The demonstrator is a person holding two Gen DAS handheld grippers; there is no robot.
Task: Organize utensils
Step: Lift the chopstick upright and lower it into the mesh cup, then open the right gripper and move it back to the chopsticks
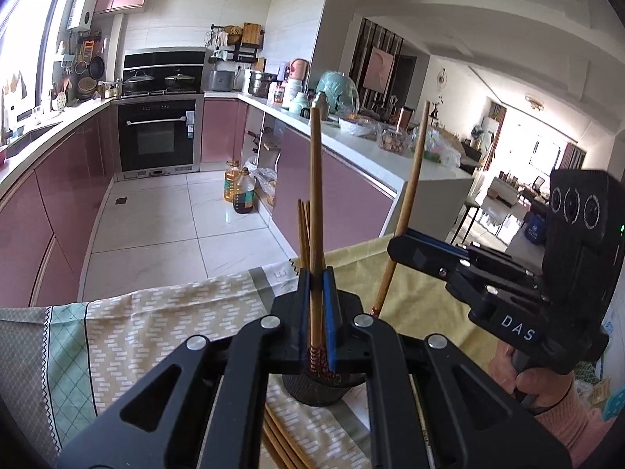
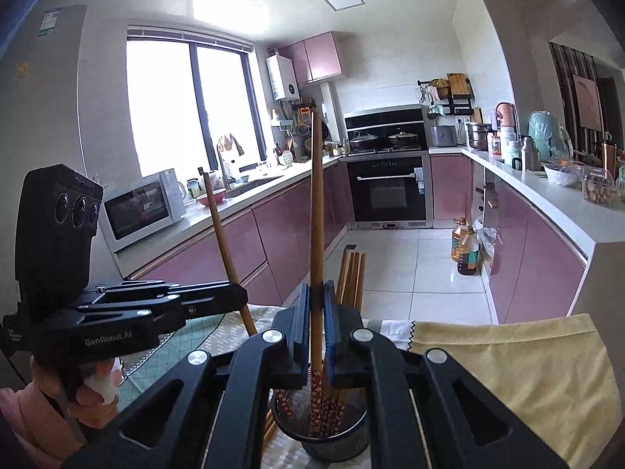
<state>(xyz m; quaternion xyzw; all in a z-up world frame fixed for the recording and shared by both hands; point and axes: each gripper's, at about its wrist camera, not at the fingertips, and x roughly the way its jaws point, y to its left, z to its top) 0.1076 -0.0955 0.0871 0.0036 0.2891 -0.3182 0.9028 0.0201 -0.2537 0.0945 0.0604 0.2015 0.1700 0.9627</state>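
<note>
A black mesh holder [image 1: 318,389] stands on the patterned cloth [image 1: 175,312]; it also shows in the right wrist view [image 2: 328,422] with several red-patterned chopsticks [image 2: 353,273] standing in it. My left gripper [image 1: 317,285] is shut on one wooden chopstick [image 1: 315,179], upright, its patterned end over the holder. My right gripper [image 2: 316,301] is shut on another chopstick [image 2: 317,211], its patterned end down inside the holder. Each gripper appears in the other's view, the right one [image 1: 406,242] and the left one [image 2: 234,293], both beside the holder.
More loose chopsticks [image 1: 281,441] lie on the cloth in front of the holder. A yellow cloth [image 2: 527,371] covers the table's right part. Beyond the table edge lie a tiled floor, pink cabinets [image 1: 58,195], oil bottles [image 1: 242,189] and cluttered counters.
</note>
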